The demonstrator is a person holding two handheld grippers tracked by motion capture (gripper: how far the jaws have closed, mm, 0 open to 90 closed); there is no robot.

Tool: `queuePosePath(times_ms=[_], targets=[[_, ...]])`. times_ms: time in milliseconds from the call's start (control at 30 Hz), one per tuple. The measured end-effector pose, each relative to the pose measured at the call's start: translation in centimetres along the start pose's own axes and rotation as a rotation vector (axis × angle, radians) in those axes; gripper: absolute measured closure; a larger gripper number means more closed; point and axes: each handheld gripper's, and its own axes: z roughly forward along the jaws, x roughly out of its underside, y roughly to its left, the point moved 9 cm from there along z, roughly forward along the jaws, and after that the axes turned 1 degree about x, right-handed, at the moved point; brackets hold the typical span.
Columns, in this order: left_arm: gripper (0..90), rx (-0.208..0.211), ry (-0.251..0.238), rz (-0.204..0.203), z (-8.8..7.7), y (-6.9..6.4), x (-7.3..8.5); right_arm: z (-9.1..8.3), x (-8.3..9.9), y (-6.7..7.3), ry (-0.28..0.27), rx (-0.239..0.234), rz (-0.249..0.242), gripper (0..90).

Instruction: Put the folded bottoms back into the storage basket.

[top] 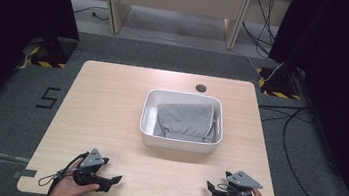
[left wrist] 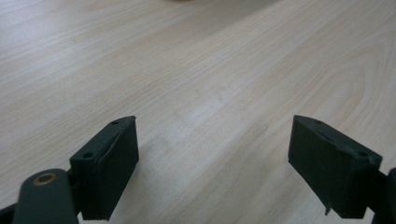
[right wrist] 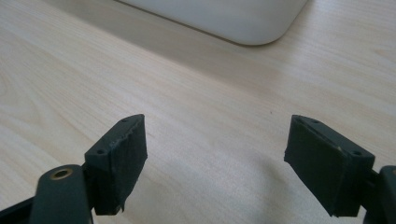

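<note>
From the high view I see a pale wooden table point(top: 111, 100) on grey carpet, dark curtains at both sides and cables trailing far right, with a white tub point(top: 178, 141) holding a folded grey cloth point(top: 185, 120) near its centre, and my left gripper point(top: 113, 178) and right gripper point(top: 210, 187) low over the near edge, well apart from the tub. My left gripper view shows jaws wide apart, nothing between, over bare wood grain. My right gripper view likewise shows spread, empty jaws, with the tub's rounded corner point(right wrist: 243, 23) at the far side.
</note>
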Motion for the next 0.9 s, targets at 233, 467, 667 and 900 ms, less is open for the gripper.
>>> queuePosePath(times_ms=[233,467,667,900], targets=[[15.7,-0.014,0.003,0.001,-0.2,-0.2,0.9,-0.3,0.7,0.3,0.005,0.003,0.003,20.8],[15.8,-0.045,-0.010,0.022,-0.7,-0.5,1.6,-0.6,1.4,0.6,0.002,0.009,0.014,20.7],[15.6,-0.084,-0.015,0.037,-1.1,-0.3,2.1,-0.7,2.4,0.5,0.020,0.031,0.010,19.8],[14.4,-0.103,-0.044,0.025,-1.4,-0.6,2.6,-0.7,2.7,0.7,-0.013,0.042,-0.004,16.9]])
